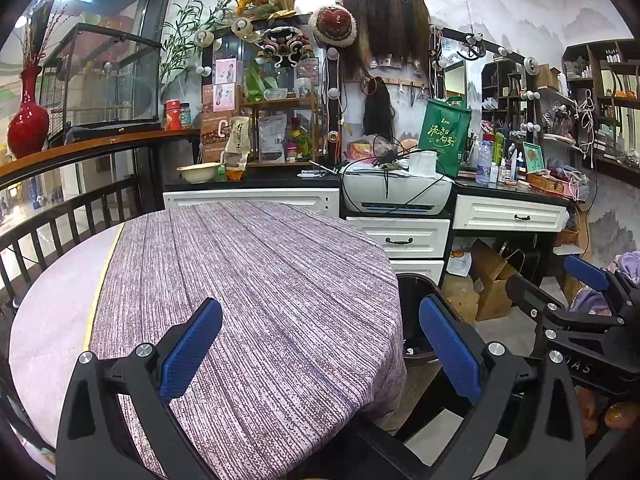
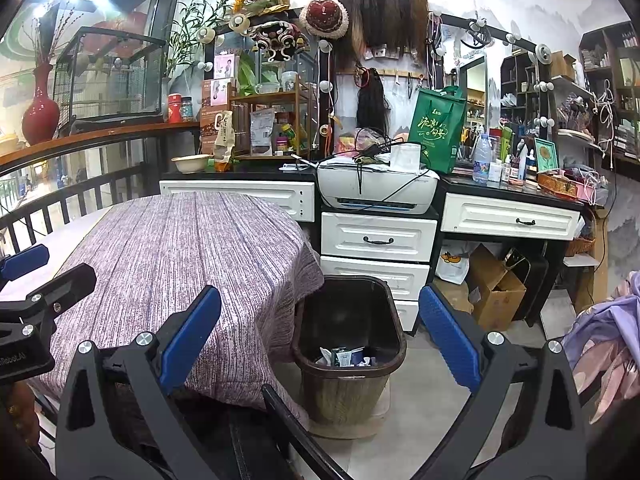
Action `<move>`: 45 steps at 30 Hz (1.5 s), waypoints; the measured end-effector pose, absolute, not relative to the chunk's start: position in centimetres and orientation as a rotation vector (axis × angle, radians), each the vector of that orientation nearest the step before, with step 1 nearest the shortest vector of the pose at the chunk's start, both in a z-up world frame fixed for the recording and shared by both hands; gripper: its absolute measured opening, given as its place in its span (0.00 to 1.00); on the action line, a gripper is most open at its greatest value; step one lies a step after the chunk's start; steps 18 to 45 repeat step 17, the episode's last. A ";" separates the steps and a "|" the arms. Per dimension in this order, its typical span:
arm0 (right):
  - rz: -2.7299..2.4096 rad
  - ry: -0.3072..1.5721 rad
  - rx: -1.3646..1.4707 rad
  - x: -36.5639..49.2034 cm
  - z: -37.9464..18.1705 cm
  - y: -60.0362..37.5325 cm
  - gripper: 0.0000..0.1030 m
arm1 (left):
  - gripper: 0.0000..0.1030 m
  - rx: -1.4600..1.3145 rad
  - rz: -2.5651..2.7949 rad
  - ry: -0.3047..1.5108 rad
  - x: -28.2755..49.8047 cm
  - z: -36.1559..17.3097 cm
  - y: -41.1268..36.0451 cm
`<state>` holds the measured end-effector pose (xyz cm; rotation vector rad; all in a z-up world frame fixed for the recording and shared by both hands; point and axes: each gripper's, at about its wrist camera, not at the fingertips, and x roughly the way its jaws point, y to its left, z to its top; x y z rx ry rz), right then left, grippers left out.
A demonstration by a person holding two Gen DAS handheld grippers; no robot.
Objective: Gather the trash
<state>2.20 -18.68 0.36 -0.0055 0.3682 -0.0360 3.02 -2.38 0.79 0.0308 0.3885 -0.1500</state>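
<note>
Cluttered vanity counters and white drawers fill the upper frame behind a round worktop (image 1: 248, 280) draped in purple-striped woven cloth, bare of litter at centre left. Both the left gripper (image 1: 320, 344) and right gripper (image 2: 320, 340) hover with blue-padded fingers (image 1: 192, 348) spread wide, holding nothing. At lower centre of the right view, a dark brown plastic bin (image 2: 394, 334) stands on the floor just beside the worktop's edge, handy for drops; crumpled white wrappers (image 2: 344, 356) lie inside, suggesting collection is largely done.
</note>
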 end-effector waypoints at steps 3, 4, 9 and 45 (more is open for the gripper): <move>-0.037 0.369 -0.006 2.2 0.4 -18.7 0.95 | 0.95 0.031 -0.154 0.386 2.8 0.5 -2.7; -0.036 0.369 -0.007 2.2 0.4 -18.7 0.95 | 0.95 0.028 -0.157 0.388 2.8 0.5 -2.7; -0.037 0.371 -0.004 2.3 0.3 -18.8 0.95 | 0.95 0.020 -0.160 0.396 2.8 0.8 -2.7; -0.037 0.373 -0.005 2.3 0.2 -18.9 0.95 | 0.95 0.020 -0.158 0.399 2.6 0.9 -2.7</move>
